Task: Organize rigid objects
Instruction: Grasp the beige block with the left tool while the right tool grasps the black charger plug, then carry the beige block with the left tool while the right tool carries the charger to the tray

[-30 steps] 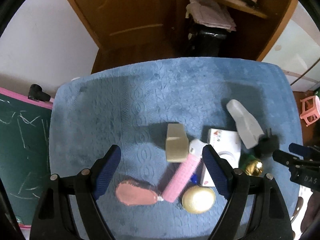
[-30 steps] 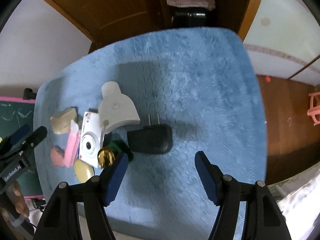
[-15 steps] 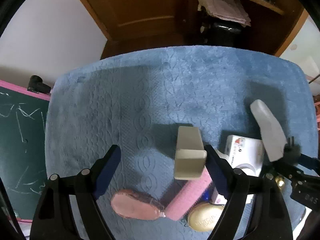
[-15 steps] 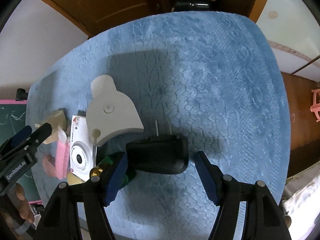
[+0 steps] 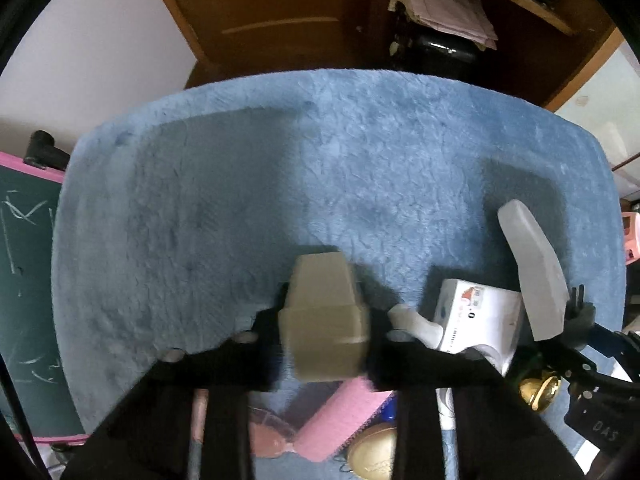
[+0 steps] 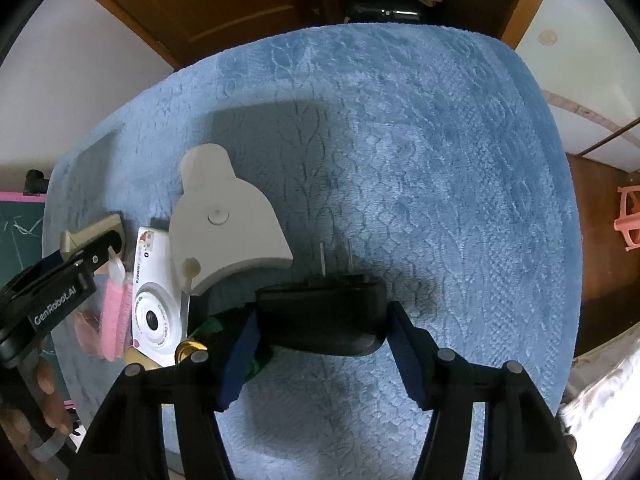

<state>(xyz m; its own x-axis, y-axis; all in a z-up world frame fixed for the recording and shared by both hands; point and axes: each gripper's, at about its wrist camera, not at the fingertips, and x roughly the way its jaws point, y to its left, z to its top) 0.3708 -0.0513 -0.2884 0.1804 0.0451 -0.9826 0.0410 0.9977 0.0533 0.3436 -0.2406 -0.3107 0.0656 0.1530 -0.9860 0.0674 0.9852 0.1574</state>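
Note:
My left gripper is shut on a beige block, with a finger pressed on each side of it, on the blue mat. In the right wrist view the same gripper pinches that block at the far left. My right gripper points straight down over a black plug adapter. Its jaws are closing, and the blue pads sit against both ends of the adapter. The adapter's two prongs point away from me.
A white toy camera, a grey fan-shaped piece, a pink brush, a gold lid and a gold-capped green bottle are crowded together between the grippers. A chalkboard stands to the left of the mat and a wooden cabinet behind it.
The left gripper came down and shut on the beige block. The right gripper sank over the black adapter and its jaws narrowed onto it.

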